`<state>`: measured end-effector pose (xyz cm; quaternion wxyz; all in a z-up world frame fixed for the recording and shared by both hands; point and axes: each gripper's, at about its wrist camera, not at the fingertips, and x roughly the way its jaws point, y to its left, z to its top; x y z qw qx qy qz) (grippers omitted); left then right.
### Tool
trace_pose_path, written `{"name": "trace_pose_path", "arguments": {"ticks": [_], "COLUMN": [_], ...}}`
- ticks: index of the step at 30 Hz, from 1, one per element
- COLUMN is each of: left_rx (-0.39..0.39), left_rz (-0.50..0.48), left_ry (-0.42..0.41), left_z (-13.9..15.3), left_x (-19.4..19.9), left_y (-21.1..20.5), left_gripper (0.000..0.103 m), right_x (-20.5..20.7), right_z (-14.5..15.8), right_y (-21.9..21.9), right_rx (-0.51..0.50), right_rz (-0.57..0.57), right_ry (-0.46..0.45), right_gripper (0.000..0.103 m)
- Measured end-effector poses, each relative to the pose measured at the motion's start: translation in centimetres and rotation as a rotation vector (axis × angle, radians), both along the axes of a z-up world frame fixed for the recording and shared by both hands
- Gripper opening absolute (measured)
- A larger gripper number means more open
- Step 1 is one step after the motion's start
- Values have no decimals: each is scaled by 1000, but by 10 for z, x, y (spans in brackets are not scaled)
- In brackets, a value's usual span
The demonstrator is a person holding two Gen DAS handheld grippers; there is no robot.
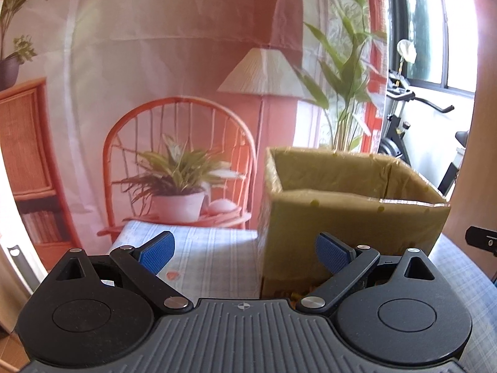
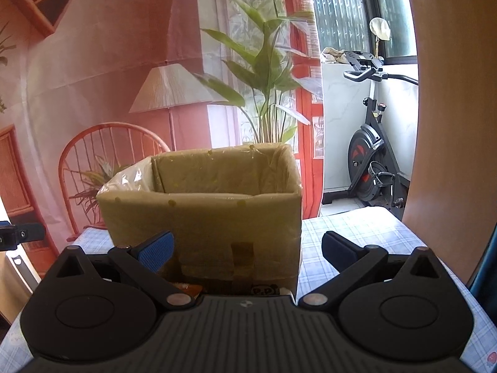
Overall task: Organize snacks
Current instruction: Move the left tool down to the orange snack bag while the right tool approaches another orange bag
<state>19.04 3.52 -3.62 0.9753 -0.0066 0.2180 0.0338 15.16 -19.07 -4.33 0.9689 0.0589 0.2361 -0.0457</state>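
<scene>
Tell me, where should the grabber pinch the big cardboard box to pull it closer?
Probably the near wall's top rim, coming from above. The cardboard box stands upright with its top open, so one finger could slip inside and one stay outside that thin wall. Its body looks too wide for the open right gripper to span.

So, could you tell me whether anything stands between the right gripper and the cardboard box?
Nothing visible does. The open right gripper faces the near wall of the cardboard box, with only checked tablecloth beside it.
</scene>
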Motion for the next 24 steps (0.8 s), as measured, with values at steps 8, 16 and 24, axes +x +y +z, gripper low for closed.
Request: {"name": "trace_pose_path", "arguments": {"ticks": [8,16,24], "left_rx": [-1,-38,-279], "left_rz": [-122,-298,-349], "left_ry": [128,279,324], "left_z": [-39,-91,-119], "left_x": [32,77,99], "left_y": [-33,-47,-25], "left_gripper": [98,98,98], "right_x": [5,4,4], "right_z": [-20,-51,-56], "right_y": [-11,-30,-39], "right_rx": [40,134,172], "right_rz": [-12,-28,-21], "right_ry": [33,122,135], "right_gripper": [103,103,103]}}
